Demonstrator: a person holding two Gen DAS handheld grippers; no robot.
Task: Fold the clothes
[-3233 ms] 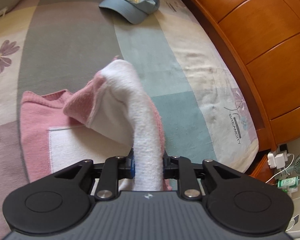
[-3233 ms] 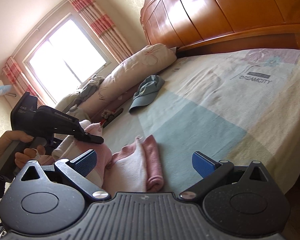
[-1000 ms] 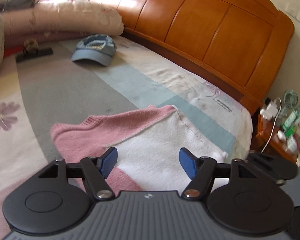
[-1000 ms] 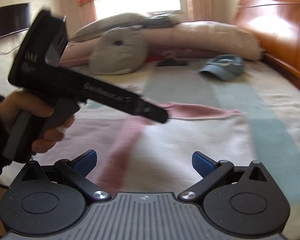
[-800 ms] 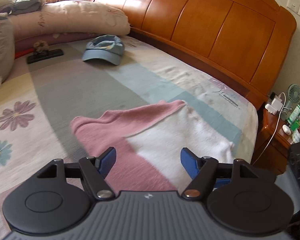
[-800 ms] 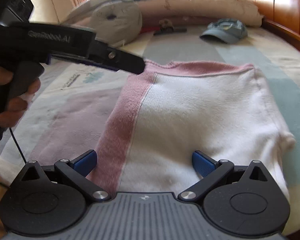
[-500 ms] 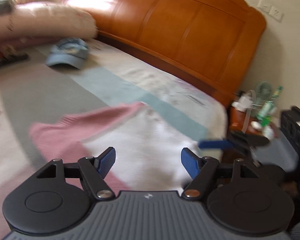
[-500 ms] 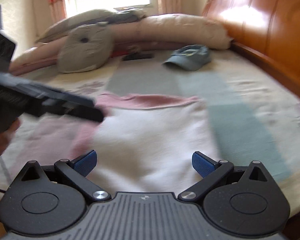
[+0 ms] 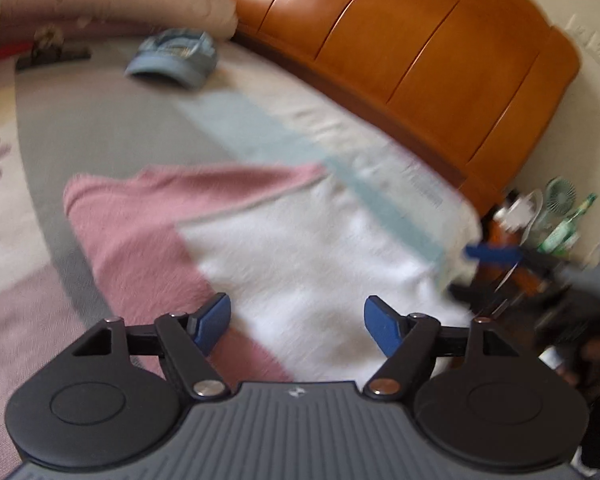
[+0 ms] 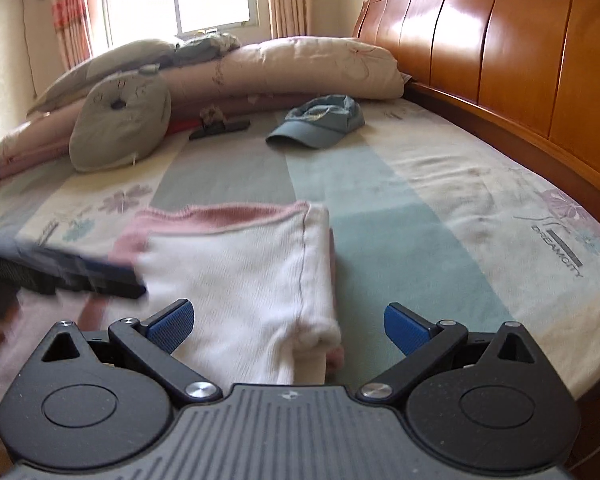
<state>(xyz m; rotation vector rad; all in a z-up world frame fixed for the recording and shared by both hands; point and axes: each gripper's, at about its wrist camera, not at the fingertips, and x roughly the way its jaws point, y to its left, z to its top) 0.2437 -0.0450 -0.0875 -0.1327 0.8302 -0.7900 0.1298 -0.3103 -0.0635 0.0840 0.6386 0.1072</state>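
A pink and white garment (image 10: 236, 268) lies folded flat on the bed (image 10: 440, 208), near its front edge and well apart from the blue cap (image 10: 320, 120) that sits farther back toward the pillows (image 10: 284, 64). In the right wrist view the garment's long axis runs from near to far: its pink band (image 10: 220, 216) forms the far edge, lying across from left to right, while the white part reaches toward the camera and ends in a rounded, bunched corner at the near right. A seam runs down its right side, parallel to that fold. In the left wrist view, which is blurred, the same garment (image 9: 260, 248) shows its pink band on the left and far sides and the white part on the right, stretching toward the bed's right edge. The left gripper (image 9: 296, 322) hangs above the near part of the garment with its jaws wide apart and nothing between the blue pads. The right gripper (image 10: 286, 326) stands just before the garment's near right corner, jaws likewise spread wide and empty; whether a pad touches cloth cannot be told. The wooden headboard (image 10: 500, 44) rises on the right.
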